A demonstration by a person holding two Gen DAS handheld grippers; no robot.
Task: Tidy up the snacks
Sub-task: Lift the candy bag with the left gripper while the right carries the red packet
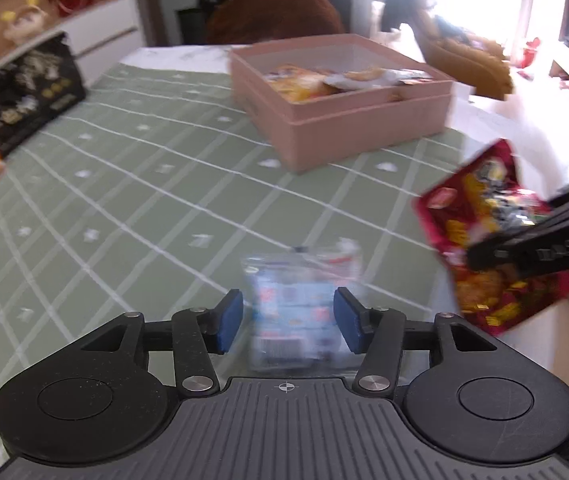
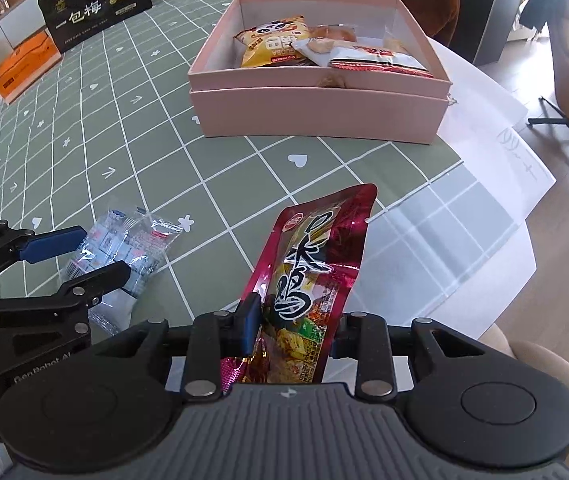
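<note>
My left gripper [image 1: 288, 320] is open, its blue pads on either side of a clear blue-and-white packet [image 1: 296, 308] that lies on the green checked cloth; the pads do not press on it. From the right wrist view the same gripper [image 2: 102, 258] straddles that packet [image 2: 132, 240]. My right gripper [image 2: 292, 322] is shut on the lower end of a red foil snack packet [image 2: 316, 264], which sticks up above the table's near right corner. In the left wrist view it shows as the right gripper [image 1: 480, 256] with the red packet [image 1: 480, 216]. A pink box [image 2: 316, 112] farther back holds several snacks.
Inside the pink box [image 1: 340, 132] lie a yellow panda bag [image 2: 272, 44] and a white-and-red packet [image 2: 376, 58]. A black bag [image 2: 96, 0] and an orange box [image 2: 24, 68] stand at the far left. The table edge runs close on the right, with a chair [image 2: 568, 80] beyond.
</note>
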